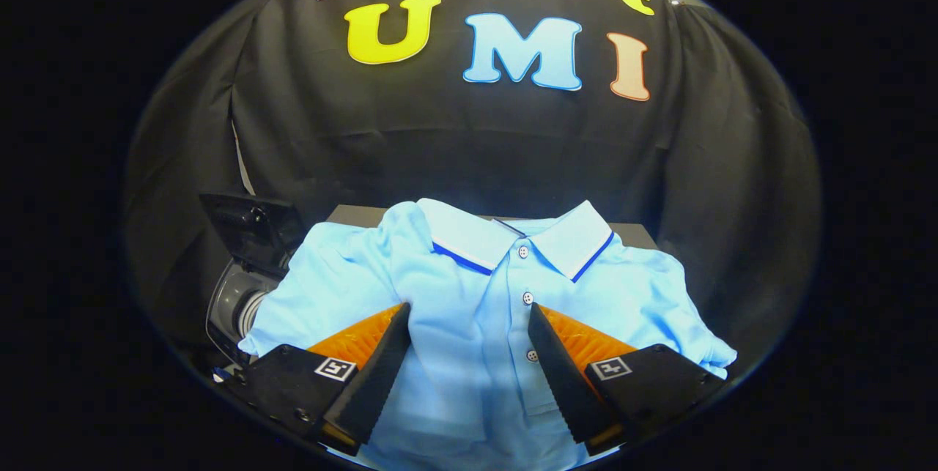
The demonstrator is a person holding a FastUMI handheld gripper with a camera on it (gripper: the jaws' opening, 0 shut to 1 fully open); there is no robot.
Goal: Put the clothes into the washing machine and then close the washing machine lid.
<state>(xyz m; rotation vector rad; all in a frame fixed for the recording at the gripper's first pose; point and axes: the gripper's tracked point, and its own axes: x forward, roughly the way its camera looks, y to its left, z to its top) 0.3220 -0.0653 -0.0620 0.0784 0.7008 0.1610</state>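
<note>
A light blue polo shirt with a white collar and a dark blue stripe lies spread over a dark table. My gripper is open, low over the shirt's front, with the button placket between its two fingers. The fingertips sit at or just above the cloth; I cannot tell whether they touch it. To the left of the shirt stands the washing machine, its round drum opening facing sideways and its dark lid swung open above it. The shirt's left sleeve hangs next to that opening.
The black cloth wall of the booth rises right behind the table and wraps round both sides. The shirt covers most of the table's top; only its far edge shows beyond the collar.
</note>
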